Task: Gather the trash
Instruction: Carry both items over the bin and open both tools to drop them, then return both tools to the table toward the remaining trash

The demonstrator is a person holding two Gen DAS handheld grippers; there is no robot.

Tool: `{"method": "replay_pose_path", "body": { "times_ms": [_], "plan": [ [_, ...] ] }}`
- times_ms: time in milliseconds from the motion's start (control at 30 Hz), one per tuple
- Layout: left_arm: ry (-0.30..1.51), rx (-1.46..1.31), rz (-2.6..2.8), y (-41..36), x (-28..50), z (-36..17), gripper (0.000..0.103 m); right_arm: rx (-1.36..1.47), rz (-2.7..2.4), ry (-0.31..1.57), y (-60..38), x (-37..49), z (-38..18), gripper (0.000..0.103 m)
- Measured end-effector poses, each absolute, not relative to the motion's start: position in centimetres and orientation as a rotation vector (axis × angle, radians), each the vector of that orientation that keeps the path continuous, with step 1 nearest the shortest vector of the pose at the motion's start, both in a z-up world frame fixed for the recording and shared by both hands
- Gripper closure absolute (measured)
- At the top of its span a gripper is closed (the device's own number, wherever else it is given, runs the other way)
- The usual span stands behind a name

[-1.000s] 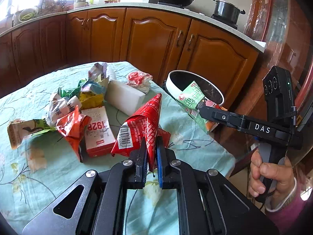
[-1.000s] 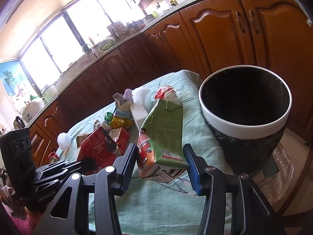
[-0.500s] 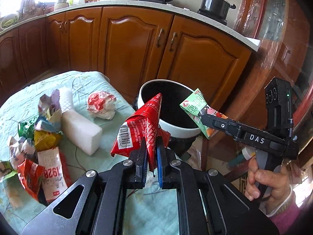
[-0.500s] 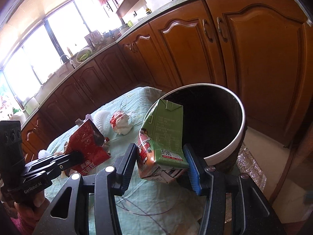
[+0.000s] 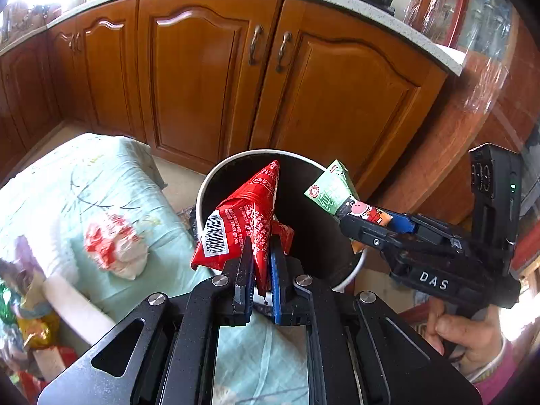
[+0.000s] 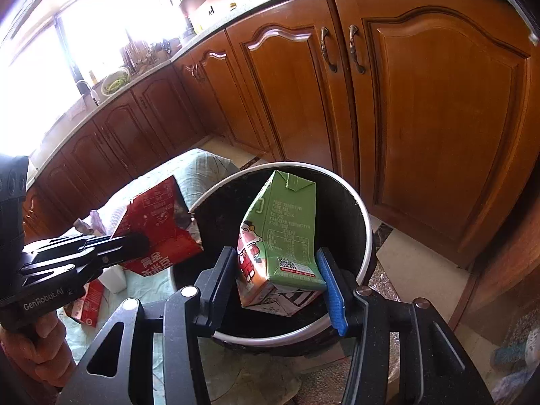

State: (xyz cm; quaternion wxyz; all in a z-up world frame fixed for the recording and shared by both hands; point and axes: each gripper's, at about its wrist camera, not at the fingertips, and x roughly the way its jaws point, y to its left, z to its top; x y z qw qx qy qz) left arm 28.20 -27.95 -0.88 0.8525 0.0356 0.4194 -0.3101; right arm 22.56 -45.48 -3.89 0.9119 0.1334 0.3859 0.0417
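Note:
My left gripper [image 5: 258, 270] is shut on a red snack wrapper [image 5: 246, 222] and holds it over the near rim of a black bin with a white rim [image 5: 216, 182]. The wrapper also shows in the right wrist view [image 6: 155, 233]. My right gripper [image 6: 275, 280] is shut on a green drink carton [image 6: 283, 233] and holds it above the open bin [image 6: 366, 226]. The carton [image 5: 334, 189] and the right gripper [image 5: 378, 226] also show at the bin's right side in the left wrist view.
The table with a pale green cloth [image 5: 67, 189] lies to the left of the bin, with a crumpled red-and-white wrapper [image 5: 114, 246], a white box [image 5: 74, 307] and more wrappers [image 5: 30, 324]. Wooden cabinets [image 5: 202, 74] stand behind the bin.
Both grippers have moved from over the table to over the bin, carrying the red wrapper and the green carton. Both stay shut on their items.

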Motion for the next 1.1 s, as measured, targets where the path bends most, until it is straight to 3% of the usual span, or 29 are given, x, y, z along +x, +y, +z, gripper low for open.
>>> {"method": "replay_pose_path", "body": {
  "times_ms": [300, 367, 433, 467, 533, 667, 833, 1100],
  "plan": [
    [0.923, 0.117, -0.654, -30.4, 29.7, -2.0, 0.09, 0.251, 0.08, 0.835, -46.0, 23.9, -4.9, 0.053],
    [0.928, 0.123, -0.645, -30.6, 30.0, -2.2, 0.079, 0.25, 0.077, 0.842, -46.1, 24.1, -5.1, 0.052],
    [0.931, 0.116, -0.633, -30.5, 30.2, -2.1, 0.052, 0.26, 0.073, 0.848, -46.1, 24.4, -5.1, 0.049],
    [0.921, 0.108, -0.635, -30.3, 30.0, -2.1, 0.05, 0.27, 0.075, 0.844, -46.2, 24.2, -5.1, 0.047],
    [0.911, 0.102, -0.632, -29.7, 29.6, -1.9, 0.049, 0.285, 0.071, 0.829, -46.4, 23.8, -4.9, 0.04],
    [0.9, 0.071, -0.62, -27.9, 29.0, -1.7, 0.047, 0.313, 0.077, 0.803, -46.2, 23.0, -4.7, 0.037],
    [0.86, -0.006, -0.587, -24.5, 26.5, -1.3, 0.043, 0.367, 0.097, 0.75, -45.3, 21.2, -4.4, 0.016],
    [0.786, -0.076, -0.492, -18.2, 21.7, -0.9, 0.037, 0.433, 0.132, 0.643, -42.2, 18.1, -3.6, 0.005]
  ]
}}
